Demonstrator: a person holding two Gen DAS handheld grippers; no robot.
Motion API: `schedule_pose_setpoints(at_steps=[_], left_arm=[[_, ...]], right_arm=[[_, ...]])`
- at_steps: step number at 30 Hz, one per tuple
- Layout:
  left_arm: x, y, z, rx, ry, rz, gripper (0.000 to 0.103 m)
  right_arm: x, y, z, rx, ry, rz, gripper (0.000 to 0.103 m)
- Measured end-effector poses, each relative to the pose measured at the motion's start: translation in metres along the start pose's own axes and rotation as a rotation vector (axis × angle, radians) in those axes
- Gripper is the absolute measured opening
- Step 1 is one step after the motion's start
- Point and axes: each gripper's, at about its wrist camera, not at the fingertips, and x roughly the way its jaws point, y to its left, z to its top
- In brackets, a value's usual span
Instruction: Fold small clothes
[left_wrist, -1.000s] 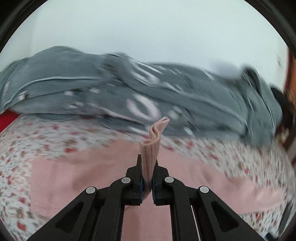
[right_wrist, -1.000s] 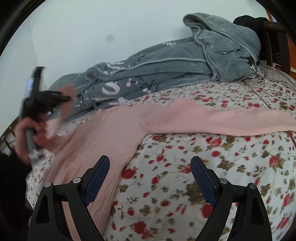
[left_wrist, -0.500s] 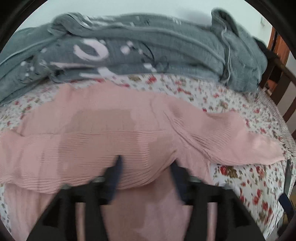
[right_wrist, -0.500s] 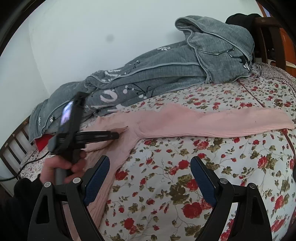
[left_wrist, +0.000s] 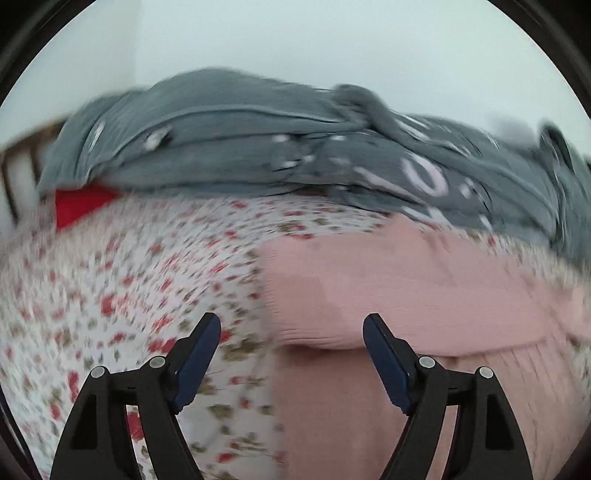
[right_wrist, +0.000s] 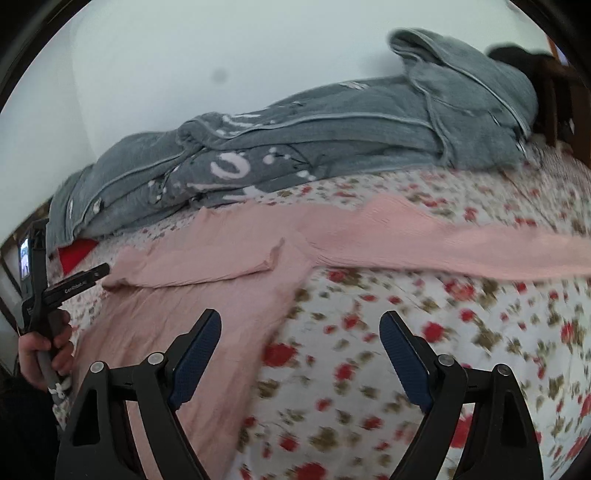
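A pink ribbed long-sleeved top (right_wrist: 207, 280) lies flat on the floral bedsheet (right_wrist: 406, 350). Its left sleeve (right_wrist: 192, 264) is folded across the body; the right sleeve (right_wrist: 461, 247) stretches out to the right. In the left wrist view the folded sleeve (left_wrist: 388, 291) lies on the top just beyond my left gripper (left_wrist: 291, 325), which is open and empty above the top's left edge. My right gripper (right_wrist: 299, 325) is open and empty over the top's lower right edge. The left gripper also shows in the right wrist view (right_wrist: 79, 280), held in a hand.
A grey patterned blanket (right_wrist: 314, 136) is heaped along the wall at the back of the bed. A red item (left_wrist: 79, 205) pokes out under its left end. Dark wooden furniture (right_wrist: 557, 96) stands at the far right. The bed's slatted end (left_wrist: 14, 177) is at the left.
My left gripper let go of the pink sleeve, which now lies folded across the top, then opened and swung left. My right gripper stayed open and shifted slightly.
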Motion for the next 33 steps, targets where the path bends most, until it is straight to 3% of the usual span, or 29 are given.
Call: schedule_pose_setpoints(at_steps=[2,5,9,13,16,18,20,22,25,26,30,33], left_arm=[[0.015,0.019,0.004,-0.080,0.048,-0.045,0.079],[0.038,0.027,0.023,-0.113,0.103,-0.108,0.079],[0.047,0.020,0.023,-0.030,0.043,-0.091,0.081],[0.043,0.017,0.011,0.085,0.046,-0.074,0.081],[0.037,0.018,0.010,0.082,0.029,-0.090,0.086],[0.036,0.016,0.008,0.101,0.036,-0.108,0.086],[0.038,0.016,0.004,0.121,0.053,-0.118,0.087],[0.041,0.020,0.001,0.110,0.079,-0.127,0.087],[0.041,0.026,-0.003,0.095,0.096,-0.151,0.087],[0.041,0.027,-0.005,0.100,0.105,-0.153,0.087],[0.038,0.019,-0.013,0.171,0.129,-0.150,0.087],[0.041,0.013,-0.017,0.201,0.138,-0.088,0.088]], right_arm=[[0.004,0.014,0.008,-0.034,-0.020,-0.019,0.079],[0.031,0.031,0.027,-0.063,0.049,-0.018,0.075],[0.083,0.047,0.056,-0.104,0.176,-0.069,0.060],[0.115,0.046,0.060,-0.060,0.214,-0.043,0.059],[0.138,0.038,0.054,-0.001,0.250,-0.024,0.058],[0.153,0.032,0.048,0.037,0.304,0.010,0.050],[0.152,0.032,0.046,0.039,0.284,0.020,0.047],[0.151,0.036,0.045,0.020,0.279,0.052,0.029],[0.150,0.038,0.044,0.002,0.262,0.065,0.019],[0.148,0.035,0.044,0.019,0.248,0.079,0.011],[0.144,0.023,0.046,0.083,0.211,0.140,0.008],[0.136,0.023,0.047,0.089,0.170,0.158,0.008]])
